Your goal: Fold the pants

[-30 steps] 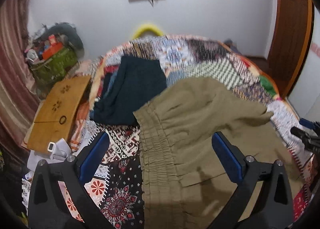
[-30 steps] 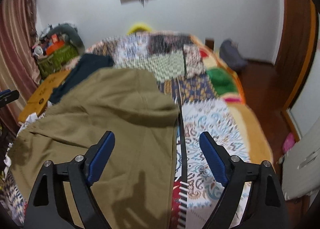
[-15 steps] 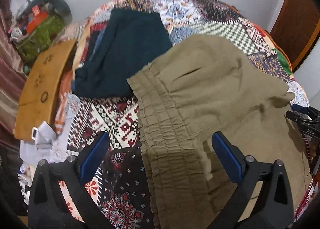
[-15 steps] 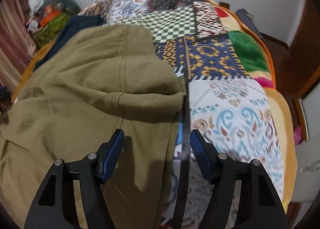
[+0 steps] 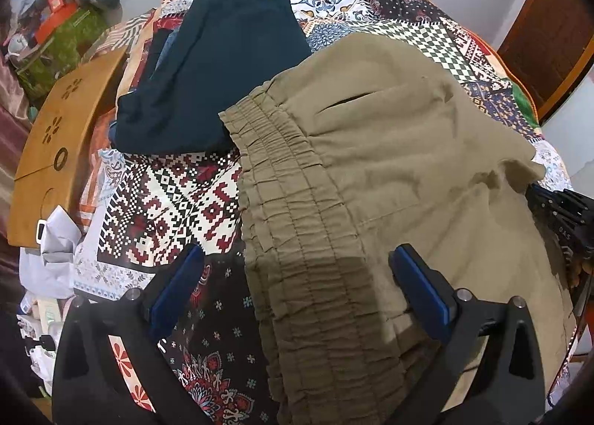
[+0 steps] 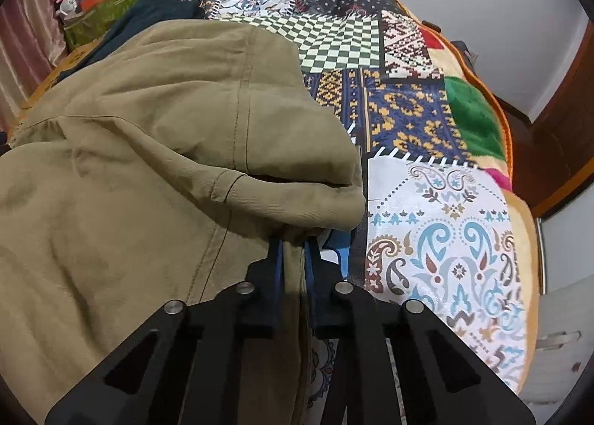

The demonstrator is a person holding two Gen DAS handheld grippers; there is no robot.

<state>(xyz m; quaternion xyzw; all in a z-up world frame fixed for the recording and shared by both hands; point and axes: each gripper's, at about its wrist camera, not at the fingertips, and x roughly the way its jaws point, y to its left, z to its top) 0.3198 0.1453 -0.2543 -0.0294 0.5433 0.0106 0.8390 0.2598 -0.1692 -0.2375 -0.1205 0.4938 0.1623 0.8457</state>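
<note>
My right tongs [image 6: 295, 245] are pinched narrow on the pants [image 6: 148, 165], gripping a bunched bit of the olive cloth at the right edge, just under a rolled-over fold. My left tongs [image 5: 297, 276] are spread wide and hold nothing; they hover over the waistband [image 5: 297, 239], one finger above the quilt [image 5: 167, 202] and the other above the cloth. The pants lie on the bed, already doubled over loosely, their top corner touching a dark garment [image 5: 222, 64] further back.

I judge this is the start of a fold: one side gripped, the other not yet. Next I need to lower the left tongs onto the waistband and close them on it, then lift both sides together so the cloth carries over evenly instead of dragging and bunching.
</note>
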